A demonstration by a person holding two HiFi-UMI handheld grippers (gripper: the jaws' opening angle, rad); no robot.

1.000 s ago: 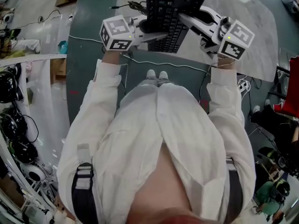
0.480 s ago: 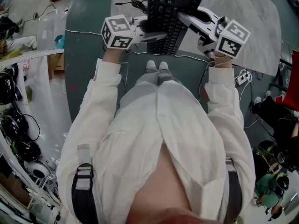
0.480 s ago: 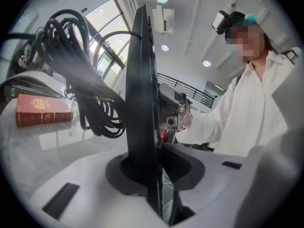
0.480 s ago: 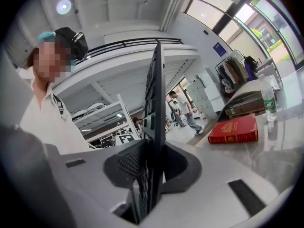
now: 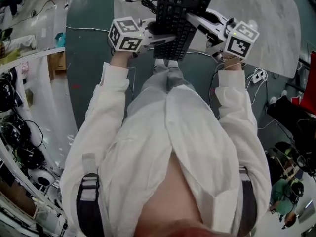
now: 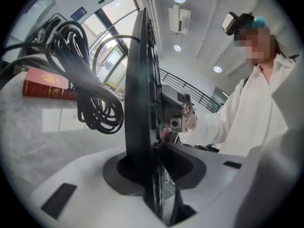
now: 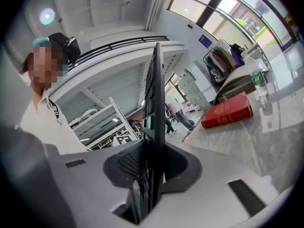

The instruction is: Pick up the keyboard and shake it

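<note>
Over the last second the keyboard (image 5: 180, 19) and both hand-held grippers have sunk and rolled, and its near end now overlaps the shoes (image 5: 160, 63). It is held in the air, off the bench (image 5: 266, 23). The left hand-held gripper (image 5: 165, 34) clamps one long edge, its jaws having just eased wider. The right hand-held gripper (image 5: 195, 19) pinches the other. It looks stiff, light and smooth, so it may slip; mid-edge holds suit it. Its cable (image 6: 90, 94) dangles loose. There is open room over the floor (image 5: 94, 58), with the bench rim just ahead.
</note>
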